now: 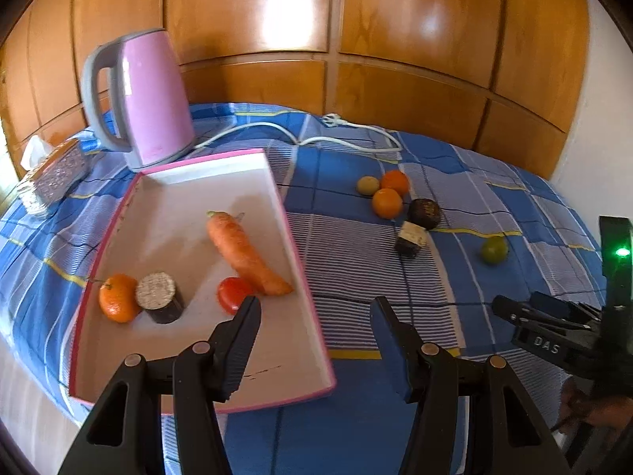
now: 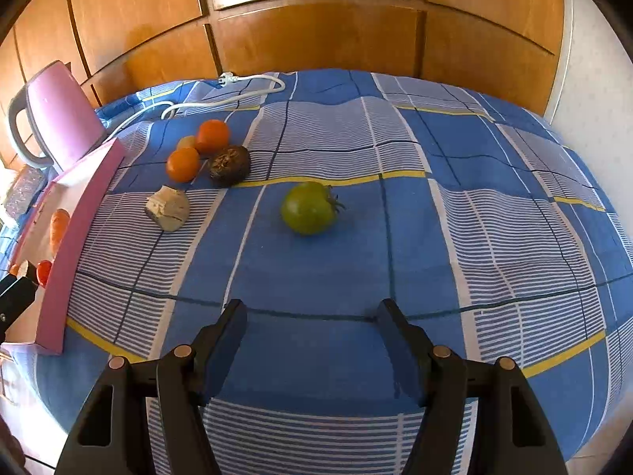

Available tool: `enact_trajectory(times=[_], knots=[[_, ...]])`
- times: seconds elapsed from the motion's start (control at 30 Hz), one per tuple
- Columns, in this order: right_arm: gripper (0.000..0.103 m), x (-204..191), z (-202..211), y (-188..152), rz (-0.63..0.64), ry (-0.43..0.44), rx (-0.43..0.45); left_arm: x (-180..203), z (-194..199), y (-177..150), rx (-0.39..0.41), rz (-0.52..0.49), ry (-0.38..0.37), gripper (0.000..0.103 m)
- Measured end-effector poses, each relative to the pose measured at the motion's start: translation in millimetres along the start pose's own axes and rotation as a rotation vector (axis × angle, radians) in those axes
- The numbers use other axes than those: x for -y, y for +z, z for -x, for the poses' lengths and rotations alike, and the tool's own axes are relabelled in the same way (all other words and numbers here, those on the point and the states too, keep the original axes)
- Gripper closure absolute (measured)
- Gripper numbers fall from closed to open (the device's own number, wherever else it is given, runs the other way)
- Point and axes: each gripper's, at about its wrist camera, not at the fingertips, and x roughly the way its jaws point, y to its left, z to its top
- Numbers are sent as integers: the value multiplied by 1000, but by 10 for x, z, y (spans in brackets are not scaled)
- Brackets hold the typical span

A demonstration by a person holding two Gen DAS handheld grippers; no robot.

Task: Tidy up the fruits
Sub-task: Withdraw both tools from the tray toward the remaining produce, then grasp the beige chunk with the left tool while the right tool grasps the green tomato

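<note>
Pink-rimmed white rectangular tray [image 1: 190, 213] on blue checked bedspread [image 1: 395, 308]: far corner hidden behind pink electric kettle [image 1: 154, 99]. Long orange carrot [image 1: 245, 253] inside tray, axis 11-to-5 o'clock, stem end toward 11. Round green tomato [image 2: 308, 208] on bedspread, stalk toward 3 o'clock. Left claw [image 1: 314, 308] spread, empty, over tray's near edge. Right claw [image 2: 312, 312] spread, empty, tomato at its 12 o'clock.

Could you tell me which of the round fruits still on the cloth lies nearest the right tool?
The green tomato, lying alone; the two oranges sit farther back beside the tray.
</note>
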Motion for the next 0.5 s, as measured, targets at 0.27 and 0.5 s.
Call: enact_trajectory(times=[0.27,0.5], knots=[[17,-40,-61,-15,26,18,-3,173,-91,144,1,-17,-67,45],[12,-76,-65,-45,74,30,12,309,-215,237,-13,-41,-103,45]])
